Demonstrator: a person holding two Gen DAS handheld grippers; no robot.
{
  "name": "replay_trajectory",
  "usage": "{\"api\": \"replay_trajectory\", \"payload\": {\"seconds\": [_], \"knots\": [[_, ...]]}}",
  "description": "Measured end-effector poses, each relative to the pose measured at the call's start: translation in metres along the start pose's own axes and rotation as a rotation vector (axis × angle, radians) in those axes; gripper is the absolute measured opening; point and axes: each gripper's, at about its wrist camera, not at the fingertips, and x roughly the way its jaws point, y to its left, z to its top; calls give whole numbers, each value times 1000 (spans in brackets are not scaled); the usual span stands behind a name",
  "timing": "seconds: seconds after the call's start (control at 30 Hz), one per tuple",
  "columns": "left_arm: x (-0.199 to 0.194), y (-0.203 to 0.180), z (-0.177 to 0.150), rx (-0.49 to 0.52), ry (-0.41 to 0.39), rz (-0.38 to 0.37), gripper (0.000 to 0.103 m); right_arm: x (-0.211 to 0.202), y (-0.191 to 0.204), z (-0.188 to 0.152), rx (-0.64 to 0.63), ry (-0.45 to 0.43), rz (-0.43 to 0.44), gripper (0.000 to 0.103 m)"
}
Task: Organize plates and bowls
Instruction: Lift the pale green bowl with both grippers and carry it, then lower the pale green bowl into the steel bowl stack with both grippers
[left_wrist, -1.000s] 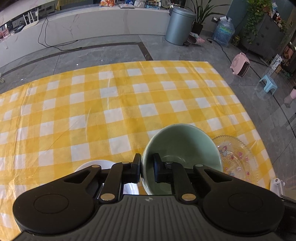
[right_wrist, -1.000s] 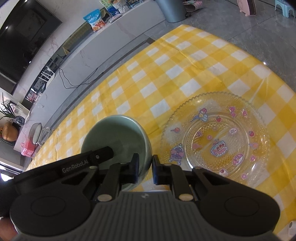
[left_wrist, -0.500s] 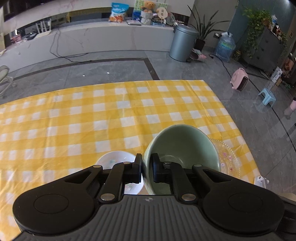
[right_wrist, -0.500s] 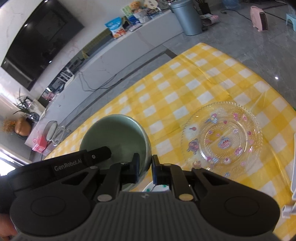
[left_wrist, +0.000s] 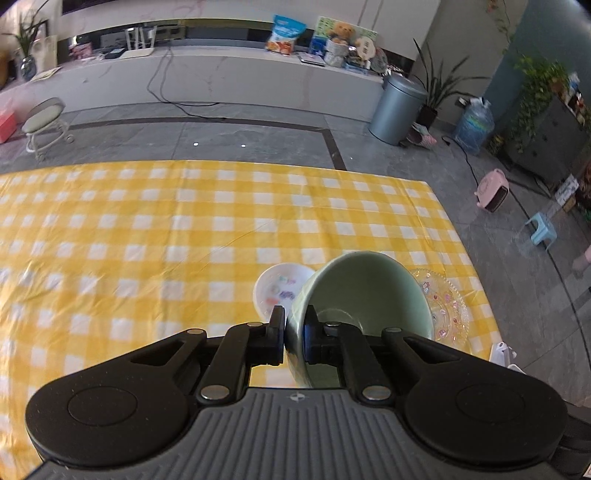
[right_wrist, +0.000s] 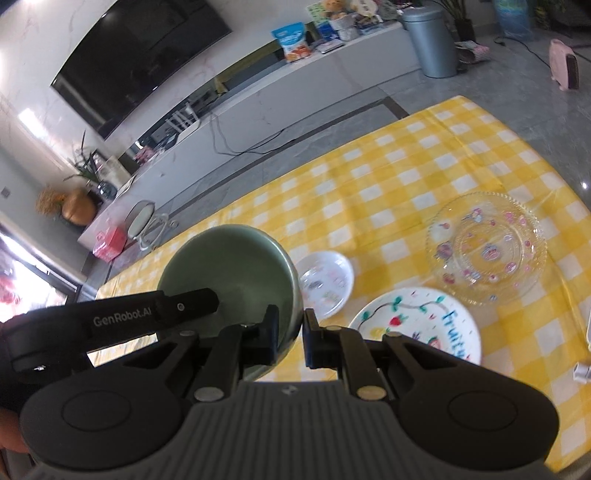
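Note:
A pale green bowl (left_wrist: 364, 288) hangs above the yellow checked table, held by both grippers. My left gripper (left_wrist: 294, 334) is shut on its left rim, one pad inside, one outside. In the right wrist view the same bowl (right_wrist: 229, 266) shows with my right gripper (right_wrist: 290, 332) shut on its right rim. The left gripper's body (right_wrist: 122, 317) crosses the bowl's near left side there. Below lie a small white dish (right_wrist: 327, 282), a clear glass plate with cartoon prints (right_wrist: 485, 247) and a white plate painted with fruit (right_wrist: 417, 325).
The yellow checked cloth (left_wrist: 184, 229) covers the table, whose right edge runs close to the glass plate (left_wrist: 448, 306). A small white object (right_wrist: 583, 369) lies near the right edge. Beyond the table stand a grey bin (left_wrist: 397, 107), a stool (left_wrist: 46, 122) and a long counter.
Both grippers have risen with the green bowl between them. The table looks farther away, and the small white dish and the fruit plate have come into view beneath.

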Motion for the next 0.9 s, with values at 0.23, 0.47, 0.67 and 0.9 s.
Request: {"api": "replay_trajectory", "payload": {"seconds": [0.23, 0.47, 0.67, 0.9], "knots": [[-36, 22, -28, -39, -18, 6, 10, -21, 28, -33, -42, 19, 5, 11], [-63, 45, -59, -86, -32, -3, 10, -44, 50, -75, -49, 8, 19, 11], [-70, 69, -83, -155, -14, -15, 10, -48, 62, -101, -60, 28, 28, 11], [-59, 81, -97, -177, 17, -12, 10, -37, 62, -114, -70, 63, 15, 11]]}}
